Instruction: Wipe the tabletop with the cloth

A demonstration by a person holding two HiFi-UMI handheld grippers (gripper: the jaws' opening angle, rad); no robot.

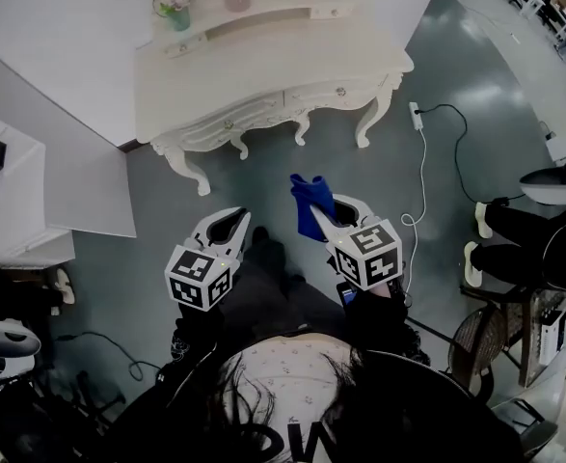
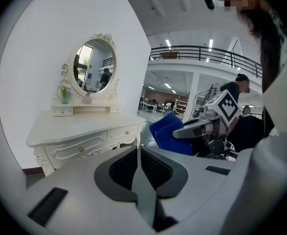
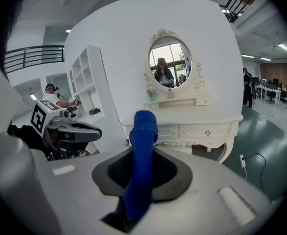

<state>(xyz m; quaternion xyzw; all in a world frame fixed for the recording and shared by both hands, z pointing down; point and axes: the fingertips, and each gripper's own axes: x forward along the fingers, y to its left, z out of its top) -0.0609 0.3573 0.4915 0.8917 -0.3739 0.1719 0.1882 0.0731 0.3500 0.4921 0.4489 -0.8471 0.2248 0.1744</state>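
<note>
right gripper [image 1: 323,212] pinches blue cloth [image 3: 143,131] | left gripper [image 2: 139,153] closed, holds nothing | table [image 1: 263,75] well apart, no wiping done yet

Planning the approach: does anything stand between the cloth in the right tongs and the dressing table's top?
Nothing visible does. The blue cloth in the right tongs hangs over open floor, short of the dressing table, whose top is bare at the front. A green vase sits at the back.

One cloth [image 1: 307,199], two tools [image 1: 230,224] [image 1: 327,212], one table [image 1: 263,75]
</note>
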